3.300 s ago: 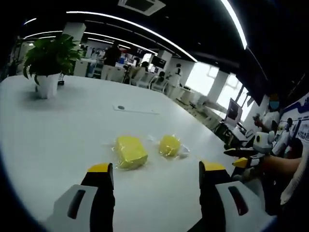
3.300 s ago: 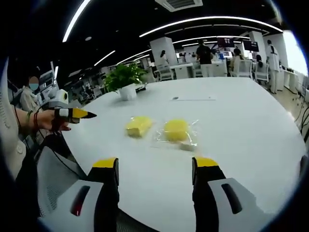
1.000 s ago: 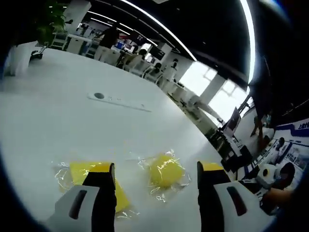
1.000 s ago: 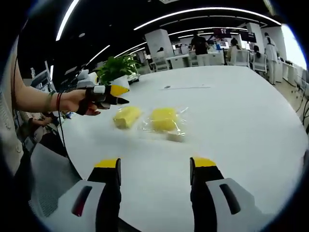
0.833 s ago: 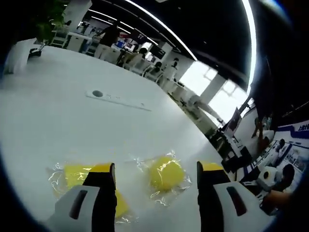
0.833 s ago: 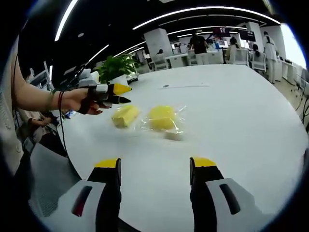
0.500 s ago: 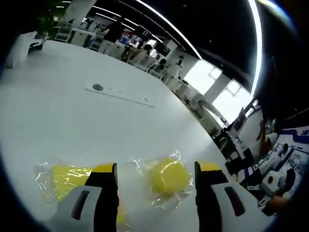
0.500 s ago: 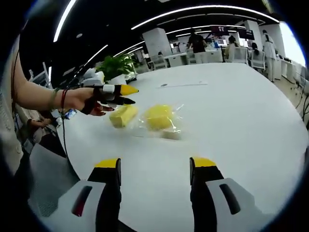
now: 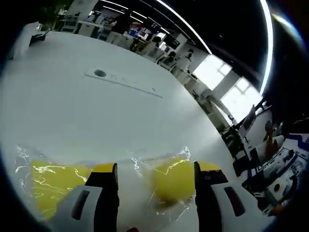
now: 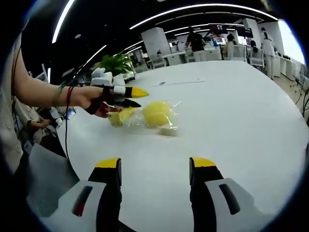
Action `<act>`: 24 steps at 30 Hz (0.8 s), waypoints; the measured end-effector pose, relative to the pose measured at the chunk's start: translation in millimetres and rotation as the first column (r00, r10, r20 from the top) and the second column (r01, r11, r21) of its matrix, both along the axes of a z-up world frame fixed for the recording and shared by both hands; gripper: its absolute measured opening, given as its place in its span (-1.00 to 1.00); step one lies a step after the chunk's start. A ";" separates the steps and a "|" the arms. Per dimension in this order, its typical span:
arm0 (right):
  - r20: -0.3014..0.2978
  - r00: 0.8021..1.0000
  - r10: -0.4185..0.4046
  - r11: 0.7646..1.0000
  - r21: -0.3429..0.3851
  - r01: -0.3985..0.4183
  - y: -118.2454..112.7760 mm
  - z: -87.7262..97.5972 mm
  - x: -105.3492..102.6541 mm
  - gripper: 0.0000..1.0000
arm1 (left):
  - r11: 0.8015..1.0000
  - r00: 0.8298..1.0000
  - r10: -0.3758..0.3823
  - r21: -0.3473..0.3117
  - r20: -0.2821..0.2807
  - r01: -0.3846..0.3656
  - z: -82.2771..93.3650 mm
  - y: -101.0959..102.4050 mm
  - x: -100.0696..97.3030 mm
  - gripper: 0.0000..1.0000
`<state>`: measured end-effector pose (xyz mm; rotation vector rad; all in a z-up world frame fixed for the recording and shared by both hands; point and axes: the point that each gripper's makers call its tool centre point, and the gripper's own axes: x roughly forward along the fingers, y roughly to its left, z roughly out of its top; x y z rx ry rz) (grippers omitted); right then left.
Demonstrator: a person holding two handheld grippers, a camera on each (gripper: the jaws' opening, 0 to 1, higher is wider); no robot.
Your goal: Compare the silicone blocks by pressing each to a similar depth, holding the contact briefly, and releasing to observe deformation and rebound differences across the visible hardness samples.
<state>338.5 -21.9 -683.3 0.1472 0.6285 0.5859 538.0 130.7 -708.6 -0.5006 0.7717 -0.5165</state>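
Two yellow silicone blocks in clear wrap lie on the white table point(image 9: 96, 111). In the left gripper view the rounded block point(image 9: 175, 180) sits between the jaws of my left gripper point(image 9: 155, 168), close to the right-hand jaw; the jaws are open. The rectangular block point(image 9: 52, 186) lies outside the left-hand jaw. In the right gripper view a hand holds the left gripper point(image 10: 140, 98) just over the rectangular block point(image 10: 119, 117), partly hiding it, with the rounded block point(image 10: 155, 113) beside it. My right gripper point(image 10: 155, 163) hangs open well short of both, with nothing in it.
A flat strip with a round mark point(image 9: 124, 80) lies on the table beyond the blocks. A potted plant point(image 10: 115, 63) stands at the table's far side. Desks, chairs and people fill the room behind. The table point(image 10: 241, 106) stretches bare to the right.
My left gripper has moved in low over the blocks, which now loom large, the rounded one between its jaws. The right gripper has hardly moved.
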 end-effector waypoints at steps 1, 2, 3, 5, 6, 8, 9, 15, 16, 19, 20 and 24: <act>0.000 1.000 -0.001 1.000 -0.001 0.001 -0.8 -0.4 -0.1 0.04 | 1.000 1.000 0.018 -0.013 -0.021 -0.019 -2.4 -0.4 1.8 0.30; 0.000 1.000 -0.002 1.000 -0.001 0.002 -1.7 -0.8 0.1 0.03 | 0.999 0.999 0.031 -0.021 -0.025 -0.031 -3.5 -0.5 4.4 0.30; -0.002 1.000 -0.004 1.000 -0.002 0.004 -2.8 -1.3 0.0 0.03 | 0.999 0.999 0.035 -0.021 -0.017 -0.035 -2.6 -1.0 5.7 0.28; -0.002 1.000 -0.011 1.000 -0.002 0.011 -5.3 -1.5 0.2 0.03 | 0.999 0.999 0.042 -0.019 -0.007 -0.043 -0.8 -0.6 10.4 0.23; -0.003 1.000 -0.014 1.000 -0.001 0.014 -6.1 -1.8 0.2 0.02 | 0.999 0.999 0.043 -0.024 -0.007 -0.043 -0.6 -0.9 11.8 0.22; -0.007 1.000 -0.015 1.000 -0.005 0.015 -7.2 -2.9 0.1 0.01 | 0.996 0.998 0.058 -0.068 -0.015 -0.059 2.3 -2.8 16.6 0.14; -0.008 1.000 -0.015 1.000 -0.008 0.015 -7.7 -3.3 0.1 0.01 | 0.994 0.997 0.069 -0.088 -0.033 -0.071 0.6 -2.3 20.0 0.15; -0.007 1.000 -0.020 1.000 -0.009 0.020 -7.8 -2.4 1.9 -0.01 | 0.992 0.996 0.071 -0.103 -0.060 -0.077 -4.5 -10.9 14.9 0.11; -0.006 1.000 -0.019 1.000 -0.010 0.019 -7.8 -2.4 1.9 -0.01 | 0.992 0.995 0.065 -0.108 -0.071 -0.073 -6.9 -13.8 14.4 0.10; -0.008 1.000 -0.022 1.000 -0.013 0.022 -8.2 -3.0 1.7 -0.02 | 0.989 0.994 0.090 -0.108 -0.065 -0.097 -9.5 -14.8 18.6 0.03; -0.009 1.000 -0.022 1.000 -0.015 0.022 -8.8 -3.3 1.5 -0.02 | 0.984 0.991 0.114 -0.128 -0.072 -0.122 -9.4 -14.2 20.4 0.00; -0.006 1.000 -0.028 0.999 -0.021 0.028 -12.1 -3.5 1.1 -0.02 | 0.983 0.987 0.130 -0.121 -0.094 -0.141 -18.3 -10.7 20.3 -0.31</act>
